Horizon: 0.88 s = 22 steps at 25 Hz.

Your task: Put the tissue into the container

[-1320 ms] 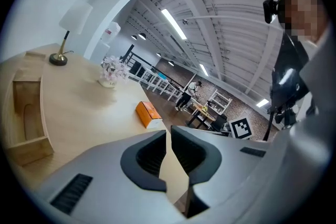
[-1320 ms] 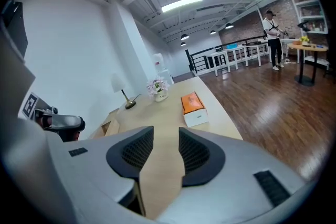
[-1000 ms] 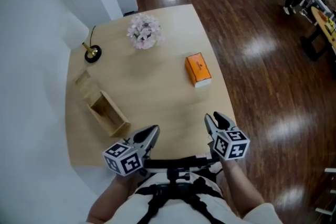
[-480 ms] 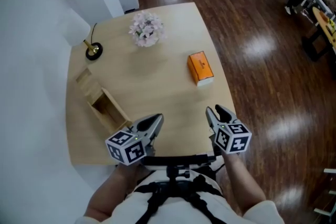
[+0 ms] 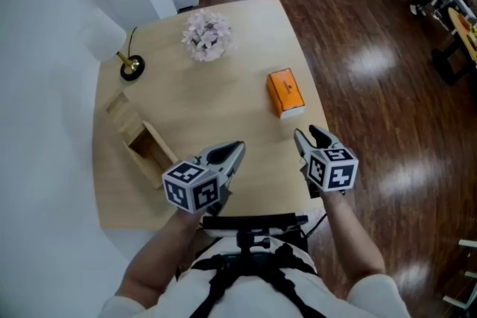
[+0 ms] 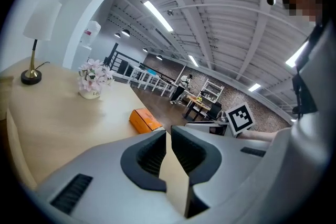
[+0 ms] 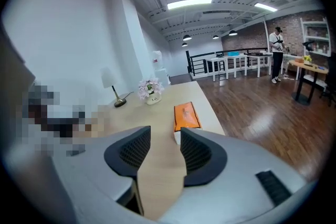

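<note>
The orange tissue box (image 5: 285, 91) lies flat near the table's right edge, also seen in the left gripper view as the tissue box (image 6: 146, 119) and in the right gripper view as the tissue box (image 7: 186, 114). The open wooden container (image 5: 147, 147) stands at the left of the table. My left gripper (image 5: 228, 153) hovers over the near edge of the table, right of the container. Its jaws stand a narrow gap apart, with nothing between them (image 6: 168, 131). My right gripper (image 5: 307, 138) is just short of the tissue box. Its jaws are opening and hold nothing (image 7: 165, 131).
A vase of pale flowers (image 5: 206, 36) stands at the far middle of the light wooden table (image 5: 223, 108). A small lamp (image 5: 130, 69) with a brass base stands at the far left. Dark wood floor lies to the right. White tables and a person stand far off.
Both grippers have moved forward from my body over the table's near edge. The right one is now closer to the tissue box, its jaws a little wider.
</note>
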Tool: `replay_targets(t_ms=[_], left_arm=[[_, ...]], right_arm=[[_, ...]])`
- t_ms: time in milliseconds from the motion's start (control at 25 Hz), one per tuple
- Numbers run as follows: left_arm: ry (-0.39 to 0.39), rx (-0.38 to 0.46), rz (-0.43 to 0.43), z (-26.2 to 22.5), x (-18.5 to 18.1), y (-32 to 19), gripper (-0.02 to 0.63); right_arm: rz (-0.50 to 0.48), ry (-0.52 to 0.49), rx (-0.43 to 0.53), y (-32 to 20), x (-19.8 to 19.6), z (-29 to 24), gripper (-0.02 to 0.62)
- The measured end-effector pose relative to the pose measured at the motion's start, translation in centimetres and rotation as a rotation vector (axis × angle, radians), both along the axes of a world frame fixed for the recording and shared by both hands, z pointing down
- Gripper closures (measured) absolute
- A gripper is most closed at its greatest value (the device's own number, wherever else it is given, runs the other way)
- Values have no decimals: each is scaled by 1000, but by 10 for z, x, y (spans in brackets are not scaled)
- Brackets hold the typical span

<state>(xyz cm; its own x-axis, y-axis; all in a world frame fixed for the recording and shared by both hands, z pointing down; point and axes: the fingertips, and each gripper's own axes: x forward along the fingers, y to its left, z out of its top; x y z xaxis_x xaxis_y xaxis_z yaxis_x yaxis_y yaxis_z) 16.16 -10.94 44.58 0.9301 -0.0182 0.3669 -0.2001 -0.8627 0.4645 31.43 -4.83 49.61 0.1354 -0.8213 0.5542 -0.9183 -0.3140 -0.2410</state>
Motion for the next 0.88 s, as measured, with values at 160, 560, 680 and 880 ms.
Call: replay_targets(t_ms=[160,560,680,880], left_arm=[[0,10,-6,2,18,-9,589],[-45,12,-24,19,45,-23,589],[-61,12,-39,27,50,-28,589],[-80,-2,-63,37,59,-35,581]], right_arm=[[-14,8,-20,-18,16,7,403],[-54,-12,-114,-56,44,33,336],[-54,-7,-136,-66,54,40,327],[-65,-7,-166,-80,67,51,315]])
